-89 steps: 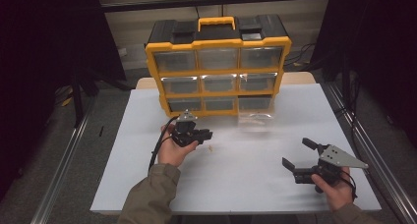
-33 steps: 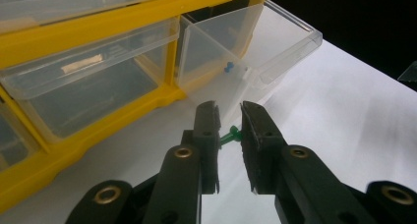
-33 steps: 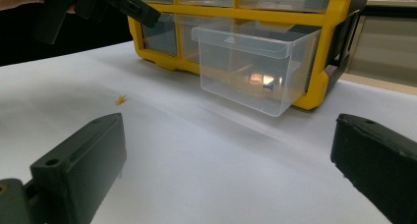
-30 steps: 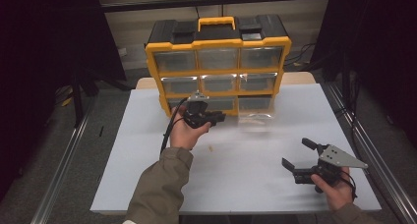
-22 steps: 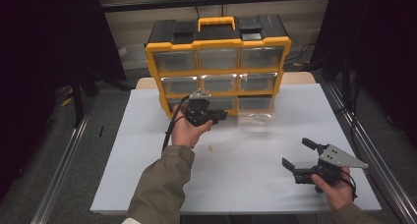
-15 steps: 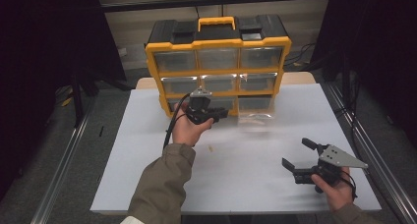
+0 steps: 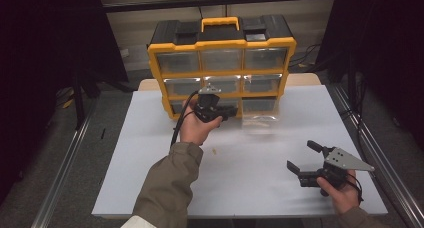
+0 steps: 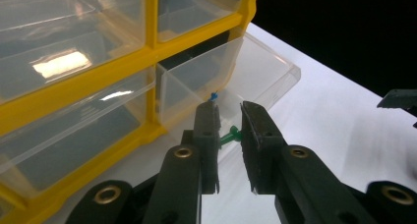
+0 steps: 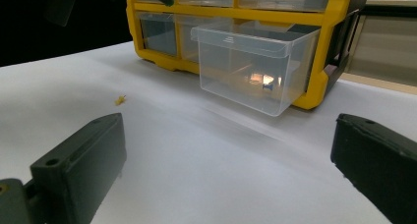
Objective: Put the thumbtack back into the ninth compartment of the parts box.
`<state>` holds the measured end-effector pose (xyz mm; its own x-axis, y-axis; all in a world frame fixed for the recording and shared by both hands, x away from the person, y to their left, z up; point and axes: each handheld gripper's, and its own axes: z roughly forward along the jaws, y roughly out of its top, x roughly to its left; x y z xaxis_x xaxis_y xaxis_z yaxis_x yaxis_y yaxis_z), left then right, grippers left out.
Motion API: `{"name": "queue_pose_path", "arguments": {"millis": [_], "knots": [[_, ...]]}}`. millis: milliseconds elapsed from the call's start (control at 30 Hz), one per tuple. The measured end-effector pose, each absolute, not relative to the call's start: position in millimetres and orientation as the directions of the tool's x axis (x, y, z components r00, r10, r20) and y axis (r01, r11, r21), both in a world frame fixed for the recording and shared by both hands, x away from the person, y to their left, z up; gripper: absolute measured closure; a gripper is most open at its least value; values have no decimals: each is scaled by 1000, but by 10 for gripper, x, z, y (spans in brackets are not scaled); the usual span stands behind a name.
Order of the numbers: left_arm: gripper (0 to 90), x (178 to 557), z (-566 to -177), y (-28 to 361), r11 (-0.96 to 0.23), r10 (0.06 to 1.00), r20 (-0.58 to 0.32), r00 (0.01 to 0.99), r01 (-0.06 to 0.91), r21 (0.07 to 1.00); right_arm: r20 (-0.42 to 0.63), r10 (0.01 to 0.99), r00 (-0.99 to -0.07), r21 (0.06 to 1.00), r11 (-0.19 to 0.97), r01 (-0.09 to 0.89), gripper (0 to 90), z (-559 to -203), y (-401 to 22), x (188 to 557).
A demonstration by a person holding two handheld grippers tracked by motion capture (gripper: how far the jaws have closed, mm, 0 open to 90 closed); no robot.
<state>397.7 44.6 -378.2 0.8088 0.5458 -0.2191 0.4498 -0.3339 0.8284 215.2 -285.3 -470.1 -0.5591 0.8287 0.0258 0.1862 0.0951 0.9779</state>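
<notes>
A yellow and black drawer cabinet (image 7: pixel 222 63) stands at the back of the white table (image 7: pixel 150 148). Its lower right clear drawer (image 7: pixel 259 119) (image 9: pixel 251 62) is pulled out, and a tiny blue piece (image 8: pixel 214 95) lies in it. My left gripper (image 7: pixel 231 110) (image 8: pixel 228 108) hovers at the drawer's left edge, its jaws nearly together on a small green pin (image 8: pixel 231 134) that spans the gap. At the table's front right, my right gripper (image 7: pixel 301 154) (image 9: pixel 226 150) is held low, open and with nothing between its jaws, pointing toward the drawer.
A tiny yellow piece (image 7: pixel 214 151) (image 9: pixel 120 100) lies on the table between my two hands. The other clear drawers (image 8: pixel 74 47) sit pushed in. Metal rails (image 7: pixel 65 168) run along both sides of the table, with dark floor beyond.
My left gripper has travelled from the middle of the table up and a little right to the cabinet's pulled-out drawer. The right gripper has stayed put.
</notes>
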Motion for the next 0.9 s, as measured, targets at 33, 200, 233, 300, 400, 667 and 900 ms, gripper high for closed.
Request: {"name": "queue_pose_path", "arguments": {"millis": [33, 200, 233, 300, 400, 667, 900], "knots": [[776, 3978, -3782, 433, -335, 545, -218, 809, 449, 829, 26, 828, -560, 978, 95, 186, 0, -4701, -2853, 2152], [776, 3996, -3765, 384, -341, 541, -216, 813, 447, 827, 28, 830, -556, 978, 92, 187, 0, -4697, -2859, 2151], [776, 3998, -3760, 373, -339, 541, -216, 813, 446, 828, 28, 831, -556, 978, 92, 187, 0, -4696, -2861, 2151], [776, 4003, -3747, 357, -342, 540, -212, 815, 443, 829, 29, 830, -557, 978, 92, 188, 0, -4696, -2860, 2150], [776, 4013, -3728, 339, -348, 536, -205, 819, 436, 830, 24, 830, -557, 979, 94, 181, 0, -4693, -2865, 2153], [776, 4041, -3716, 275, -343, 537, -205, 818, 434, 833, 25, 830, -557, 979, 93, 183, 0, -4692, -2866, 2150], [776, 4076, -3674, 252, -352, 541, -200, 817, 435, 829, 26, 829, -559, 979, 93, 183, 0, -4695, -2863, 2152]]}}
